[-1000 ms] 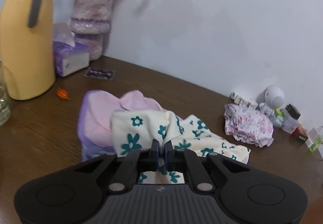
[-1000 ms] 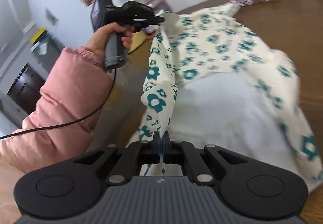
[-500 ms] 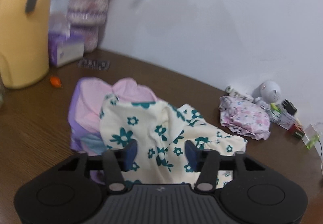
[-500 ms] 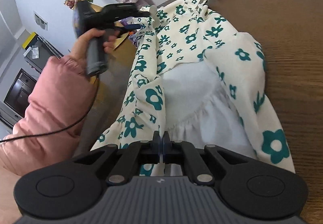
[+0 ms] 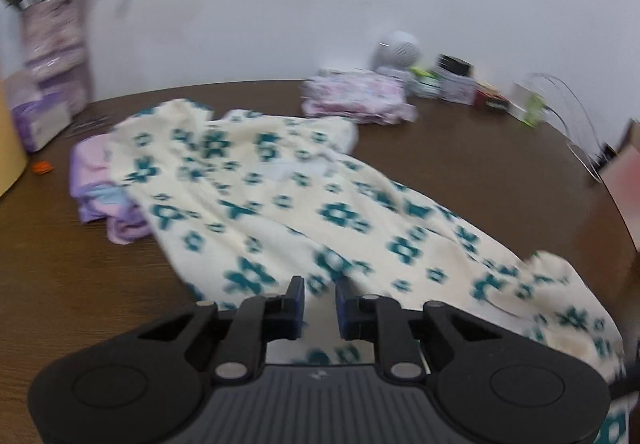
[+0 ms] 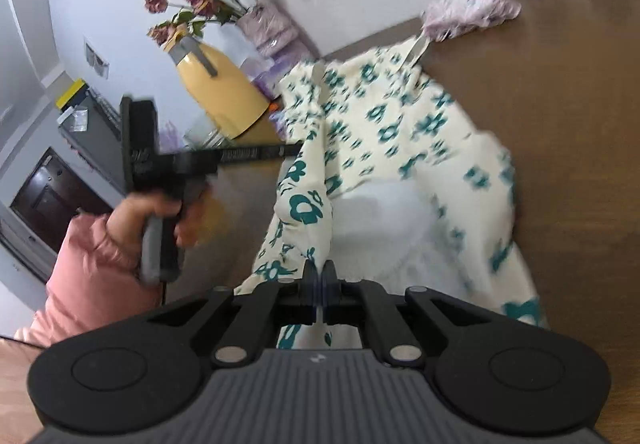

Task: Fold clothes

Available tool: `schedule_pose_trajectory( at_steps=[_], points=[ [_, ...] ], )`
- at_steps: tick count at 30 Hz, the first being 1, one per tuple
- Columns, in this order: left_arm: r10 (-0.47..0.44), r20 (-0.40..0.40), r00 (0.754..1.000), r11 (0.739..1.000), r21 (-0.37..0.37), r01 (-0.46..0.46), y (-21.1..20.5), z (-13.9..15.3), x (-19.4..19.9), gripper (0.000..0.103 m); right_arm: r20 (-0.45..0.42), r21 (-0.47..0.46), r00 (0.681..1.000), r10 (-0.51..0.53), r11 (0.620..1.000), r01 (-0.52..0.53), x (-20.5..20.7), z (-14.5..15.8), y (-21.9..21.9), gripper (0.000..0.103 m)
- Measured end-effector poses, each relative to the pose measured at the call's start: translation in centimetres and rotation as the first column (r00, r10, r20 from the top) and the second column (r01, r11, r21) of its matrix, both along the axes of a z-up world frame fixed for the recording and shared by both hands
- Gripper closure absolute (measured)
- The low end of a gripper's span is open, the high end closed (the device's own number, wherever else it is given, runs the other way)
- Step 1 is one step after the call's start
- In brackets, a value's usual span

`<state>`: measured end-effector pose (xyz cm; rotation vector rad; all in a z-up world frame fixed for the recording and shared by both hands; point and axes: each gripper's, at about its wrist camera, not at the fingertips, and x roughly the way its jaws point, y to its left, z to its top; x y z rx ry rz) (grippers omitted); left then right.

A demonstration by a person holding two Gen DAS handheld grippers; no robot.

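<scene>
Right tongs (image 6: pixel 319 284) clamp the cream teal-flowered garment (image 5: pixel 280 195); left tongs (image 5: pixel 320 302) gape narrowly above it; a pink-lilac folded cloth (image 5: pixel 100 187) lies beside.

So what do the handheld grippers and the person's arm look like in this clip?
Both grippers, left gripper and right gripper, have black bodies, ribbed grey tops, round side discs and blue-padded fingers. The left one has a grey grip; the hand holding it wears a puffy pink sleeve.

I see a dark brown wooden worktop (image 5: pixel 460 163) filling mid-frame. A cream dress (image 5: pixel 280 199) with teal flowers lies spread across its centre, overlapping a pink and lilac garment (image 5: pixel 96 179) at left. A folded pink floral cloth (image 5: pixel 356 97) sits upper centre, small boxes (image 5: pixel 460 83) upper right, a yellow jug (image 6: pixel 220 87) and vase (image 5: pixel 56 43) upper left.
</scene>
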<state>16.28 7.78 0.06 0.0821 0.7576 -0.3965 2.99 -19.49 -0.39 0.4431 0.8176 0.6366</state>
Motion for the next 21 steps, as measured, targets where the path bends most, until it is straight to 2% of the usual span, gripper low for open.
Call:
schedule_pose_trajectory(
  at_steps=[3,5,9,10,12,16,21],
  points=[
    [-0.009,-0.009,1.000,1.000,0.004,0.009,-1.1,-0.7,0.1,0.085,-0.071,-0.032,0.997,-0.021,0.999,0.018,0.6,-1.7,-0.4,0.101],
    [-0.007,-0.020,1.000,1.000,0.009,0.007,-1.8,-1.3,0.4,0.080,-0.090,-0.032,0.996,-0.016,0.999,0.013,0.5,-2.5,-0.2,0.101],
    [-0.011,-0.002,1.000,0.998,0.067,0.011,-2.8,-1.8,0.1,0.076,-0.072,-0.044,0.997,-0.004,0.999,0.001,0.1,-2.3,-0.1,0.098],
    [-0.009,0.004,1.000,0.998,0.059,0.009,-2.7,-1.4,-0.4,0.071,-0.067,-0.046,0.998,-0.006,0.999,0.003,0.0,-2.2,-0.3,0.095],
    [-0.015,0.030,0.999,1.000,0.022,0.015,-2.1,-0.4,-2.0,0.068,-0.054,-0.045,0.998,-0.019,0.999,0.017,-0.3,-1.8,-1.0,0.092],
    [-0.118,0.083,0.990,0.993,0.000,0.118,-1.8,1.3,-7.6,0.068,-0.019,-0.034,0.999,-0.051,0.998,0.050,-0.7,-1.0,-2.6,0.092],
    [-0.240,0.038,0.970,0.971,0.008,0.240,-3.6,0.1,-12.7,0.071,0.058,-0.034,0.998,-0.015,0.999,0.017,0.5,0.9,-1.8,0.088]
  ],
)
